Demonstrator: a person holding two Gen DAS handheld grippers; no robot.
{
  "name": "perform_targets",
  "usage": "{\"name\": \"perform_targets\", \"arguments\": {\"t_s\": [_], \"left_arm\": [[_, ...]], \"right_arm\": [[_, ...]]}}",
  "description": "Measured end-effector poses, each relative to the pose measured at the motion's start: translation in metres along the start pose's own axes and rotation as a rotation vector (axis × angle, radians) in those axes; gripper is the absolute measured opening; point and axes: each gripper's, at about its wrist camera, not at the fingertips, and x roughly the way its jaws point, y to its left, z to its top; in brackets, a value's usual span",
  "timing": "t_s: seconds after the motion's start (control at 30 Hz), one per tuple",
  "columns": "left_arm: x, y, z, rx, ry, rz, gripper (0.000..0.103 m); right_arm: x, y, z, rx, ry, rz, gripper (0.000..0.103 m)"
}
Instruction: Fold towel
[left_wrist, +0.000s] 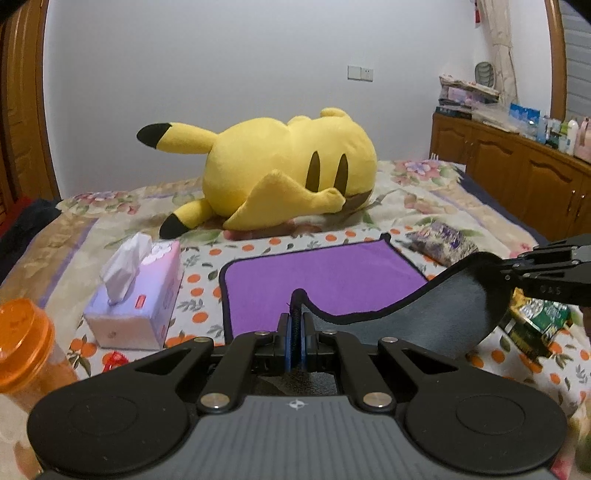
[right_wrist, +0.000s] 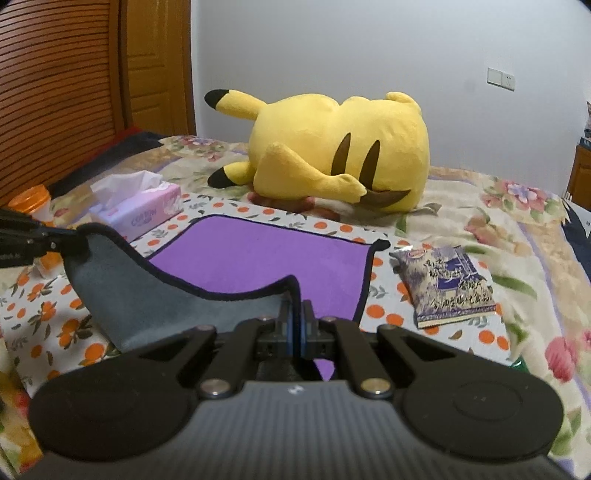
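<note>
First fold: near edge lifted
Both the left gripper (left_wrist: 296, 325) and the right gripper (right_wrist: 295, 325) clench corners of the purple, black-trimmed microfibre towel (left_wrist: 317, 277); next, carry them toward twelve o'clock.

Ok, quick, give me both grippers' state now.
Left gripper: closed on the near edge of the towel.
Right gripper: closed on the same lifted towel edge.
</note>
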Motion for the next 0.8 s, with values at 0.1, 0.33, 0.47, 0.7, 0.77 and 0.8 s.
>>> {"name": "perform_targets", "arguments": {"t_s": [0.1, 0.33, 0.47, 0.7, 0.77, 0.8], "left_arm": [[0.000, 0.000, 0.007, 0.008, -0.020, 0.003, 0.005], [0.010, 0.006, 0.019, 0.019, -0.036, 0.010, 0.005], [0.017, 0.010, 0.022, 0.019, -0.033, 0.010, 0.005], [0.025, 0.014, 0.034, 0.030, -0.046, 0.020, 0.005], [0.028, 0.015, 0.038, 0.032, -0.054, 0.024, 0.005], [0.030, 0.015, 0.040, 0.033, -0.059, 0.026, 0.005]], "right_arm": [[0.003, -0.003, 0.005, -0.006, -0.010, -0.003, 0.004], [0.012, -0.008, 0.014, -0.019, -0.032, -0.016, 0.004], [0.015, -0.007, 0.018, -0.032, -0.046, -0.020, 0.004], [0.019, -0.003, 0.030, -0.074, -0.080, -0.034, 0.004], [0.020, -0.005, 0.035, -0.077, -0.094, -0.038, 0.004], [0.021, -0.007, 0.037, -0.074, -0.098, -0.039, 0.004]]}}
